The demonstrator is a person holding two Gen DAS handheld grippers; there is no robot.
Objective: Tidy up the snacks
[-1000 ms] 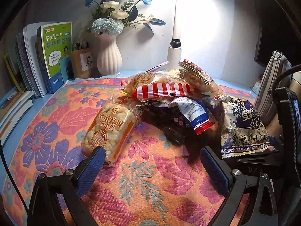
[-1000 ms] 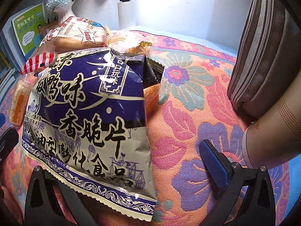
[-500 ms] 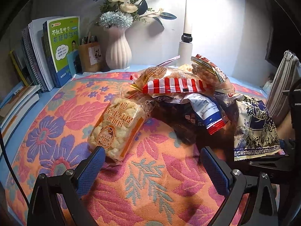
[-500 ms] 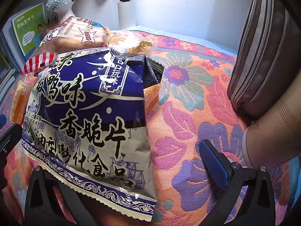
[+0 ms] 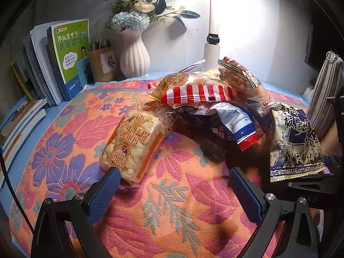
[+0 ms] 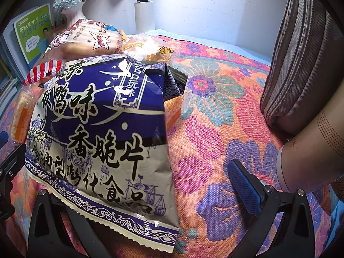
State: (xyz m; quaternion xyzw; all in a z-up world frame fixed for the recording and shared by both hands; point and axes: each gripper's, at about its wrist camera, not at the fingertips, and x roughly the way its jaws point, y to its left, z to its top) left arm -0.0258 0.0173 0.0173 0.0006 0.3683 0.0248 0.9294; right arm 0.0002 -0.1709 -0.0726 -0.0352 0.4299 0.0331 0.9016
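Orange and clear plastic wrapped the puffed egg-cake snack packet, printed with "18%" and the Chinese words 全蛋红提沙琪玛. It lay on the flowered orange and pink woven cloth, its lower end touching the blue pad of the finger at 9 o'clock of the left gripper, whose fingers stood wide apart and grasped nothing. At 1 o'clock from this packet the other snacks made a pile, with the red and white striped wrapper on top and a blue and white sachet with a red edge below it. The large blue and white crisps bag, lettered 香脆片, lay between the spread fingers of the right gripper, over the finger at 9 o'clock, not pinched. At 10 o'clock in the left wrist view, a green-covered book stood among others beside a brown pen holder with pens and a white ribbed vase of blue and white flowers. Free cloth stayed open at 3 o'clock of the crisps bag, up to the grey striped pouch.
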